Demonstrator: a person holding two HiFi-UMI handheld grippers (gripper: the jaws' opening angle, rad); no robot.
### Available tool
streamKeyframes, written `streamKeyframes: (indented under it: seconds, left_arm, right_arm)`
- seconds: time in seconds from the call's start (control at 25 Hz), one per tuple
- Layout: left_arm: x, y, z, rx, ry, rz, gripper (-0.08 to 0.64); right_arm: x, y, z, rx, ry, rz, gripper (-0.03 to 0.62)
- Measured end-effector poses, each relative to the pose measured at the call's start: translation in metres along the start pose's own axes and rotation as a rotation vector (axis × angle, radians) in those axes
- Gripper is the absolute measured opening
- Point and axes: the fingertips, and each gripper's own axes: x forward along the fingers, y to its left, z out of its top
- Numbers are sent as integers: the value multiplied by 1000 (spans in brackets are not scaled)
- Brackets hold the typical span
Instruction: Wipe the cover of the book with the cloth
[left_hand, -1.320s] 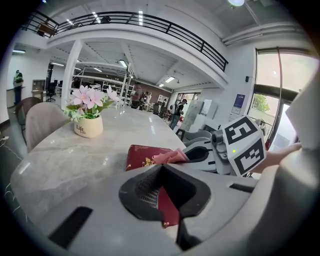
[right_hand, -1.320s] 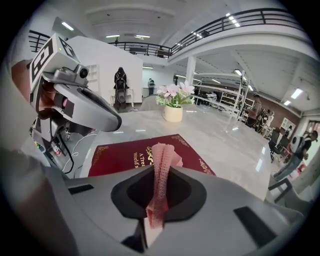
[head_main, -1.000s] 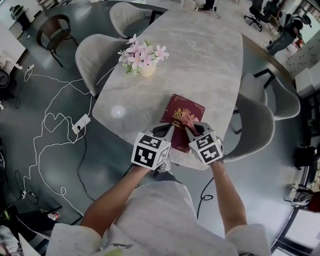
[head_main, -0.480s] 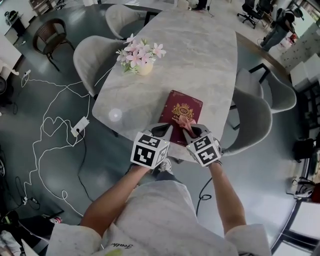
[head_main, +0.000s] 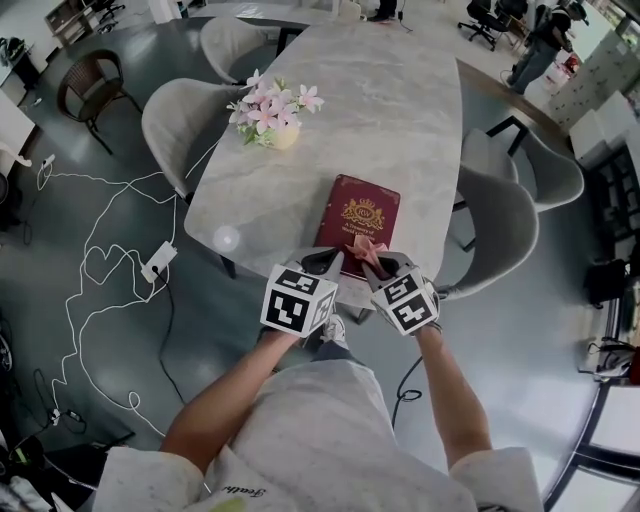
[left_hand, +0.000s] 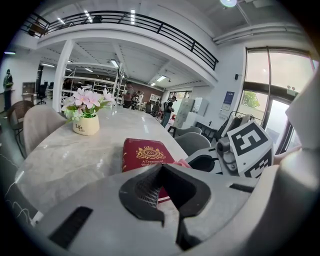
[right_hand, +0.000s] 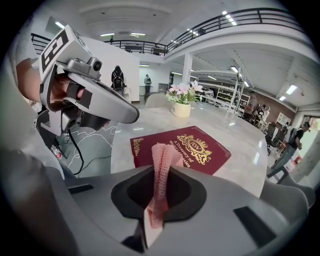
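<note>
A dark red book (head_main: 358, 222) with gold print lies flat near the front edge of the marble table (head_main: 400, 110). My right gripper (head_main: 374, 262) is shut on a pink cloth (head_main: 363, 247), whose free end rests on the near part of the cover. From the right gripper view the cloth (right_hand: 162, 165) stands up between the jaws (right_hand: 159, 175), in front of the book (right_hand: 200, 147). My left gripper (head_main: 323, 262) is shut with nothing in it, at the book's near left corner. In the left gripper view it (left_hand: 167, 172) points at the book (left_hand: 145, 152).
A pot of pink flowers (head_main: 272, 110) stands on the table's far left. Grey chairs sit at the left (head_main: 175, 120) and the right (head_main: 505, 225). White cables and a power strip (head_main: 160, 262) lie on the floor to the left.
My right gripper has drawn the cloth back over the cover, from its middle toward the near edge. The left gripper stays by the book's near left corner.
</note>
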Motion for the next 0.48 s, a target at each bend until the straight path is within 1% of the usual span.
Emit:
streamKeyframes:
  seconds: [0.48]
  left_arm:
    - [-14,-9,-9,16,1,-27,8]
  right_arm:
    - [-11,22,-8,17,5,-19,15]
